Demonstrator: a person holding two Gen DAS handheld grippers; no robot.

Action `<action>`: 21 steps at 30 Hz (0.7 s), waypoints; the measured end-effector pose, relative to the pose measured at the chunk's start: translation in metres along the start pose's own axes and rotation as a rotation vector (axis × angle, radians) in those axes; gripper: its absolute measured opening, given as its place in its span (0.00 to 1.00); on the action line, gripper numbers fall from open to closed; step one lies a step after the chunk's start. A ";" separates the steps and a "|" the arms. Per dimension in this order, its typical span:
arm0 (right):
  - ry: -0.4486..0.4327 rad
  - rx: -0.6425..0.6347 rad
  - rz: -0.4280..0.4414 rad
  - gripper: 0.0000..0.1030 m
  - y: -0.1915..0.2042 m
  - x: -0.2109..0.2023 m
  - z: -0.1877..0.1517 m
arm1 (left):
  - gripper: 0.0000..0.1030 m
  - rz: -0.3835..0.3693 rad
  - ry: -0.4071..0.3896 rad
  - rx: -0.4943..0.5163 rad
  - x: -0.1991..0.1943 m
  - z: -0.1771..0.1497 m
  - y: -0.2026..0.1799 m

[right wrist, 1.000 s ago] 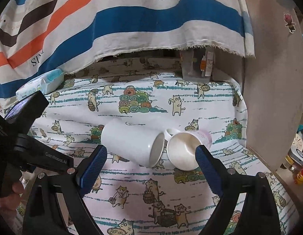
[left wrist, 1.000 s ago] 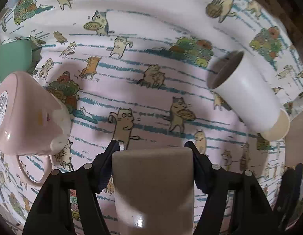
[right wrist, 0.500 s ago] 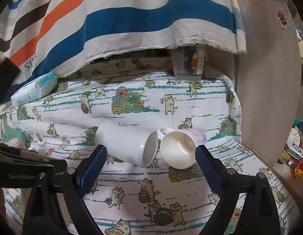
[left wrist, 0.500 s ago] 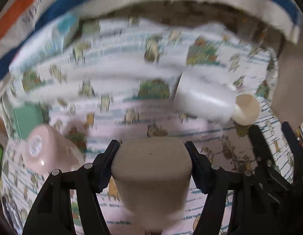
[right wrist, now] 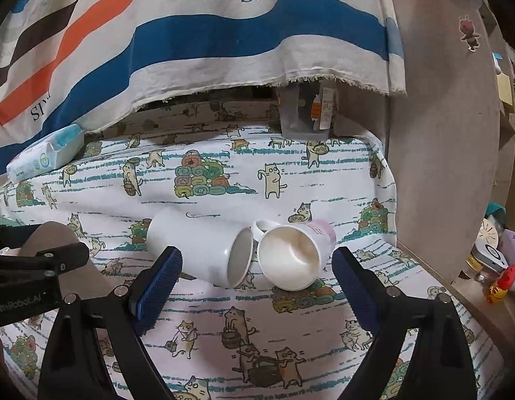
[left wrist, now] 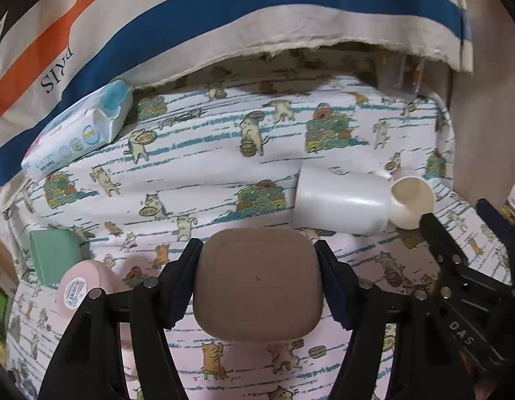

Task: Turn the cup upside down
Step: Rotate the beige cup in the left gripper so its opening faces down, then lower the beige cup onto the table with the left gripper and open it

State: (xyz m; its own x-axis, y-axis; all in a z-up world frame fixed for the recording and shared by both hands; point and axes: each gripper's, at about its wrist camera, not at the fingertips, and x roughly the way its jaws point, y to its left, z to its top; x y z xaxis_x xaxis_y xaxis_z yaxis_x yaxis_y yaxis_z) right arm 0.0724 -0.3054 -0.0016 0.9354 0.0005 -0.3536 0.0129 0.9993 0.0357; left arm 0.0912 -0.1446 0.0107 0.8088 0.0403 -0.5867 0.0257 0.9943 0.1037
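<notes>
While clamped tight in the left tongs (left wrist: 257, 283), base facing out, the taupe cup (left wrist: 257, 286) hangs mid-flip over the cat-print table (right wrist: 290, 180). Right tongs (right wrist: 254, 286) wide open, holding nothing. Probably just needs rotating rim-down and setting down.

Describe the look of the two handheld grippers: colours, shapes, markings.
The left gripper and right gripper look alike: black plastic frames with angular fingers, silver round bolts and dark blue ribbed pads. White lettering appears on their sides, "GenRobot.AI" on the left one. No cables or sleeves show.
</notes>
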 end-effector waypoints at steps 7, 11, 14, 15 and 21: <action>0.014 0.016 -0.004 0.90 -0.003 0.003 0.000 | 0.64 -0.026 0.002 0.018 0.001 -0.004 -0.003; 0.020 0.024 -0.002 0.90 -0.005 0.005 -0.001 | 0.64 -0.060 0.012 0.016 0.002 -0.006 -0.002; 0.020 0.023 -0.003 0.90 -0.006 0.005 -0.001 | 0.64 -0.063 0.006 0.038 0.002 -0.009 -0.004; 0.020 0.023 -0.006 0.90 -0.006 0.005 -0.001 | 0.68 -0.061 0.009 0.042 0.003 -0.010 -0.004; 0.021 0.030 -0.005 0.90 -0.009 0.006 -0.001 | 0.89 -0.115 -0.086 0.032 -0.013 -0.013 0.010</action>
State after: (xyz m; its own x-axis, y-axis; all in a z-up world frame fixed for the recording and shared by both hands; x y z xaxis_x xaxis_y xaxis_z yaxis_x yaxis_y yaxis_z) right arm 0.0774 -0.3139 -0.0047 0.9276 -0.0037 -0.3736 0.0287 0.9977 0.0615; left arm 0.0729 -0.1335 0.0091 0.8466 -0.0834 -0.5257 0.1383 0.9882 0.0659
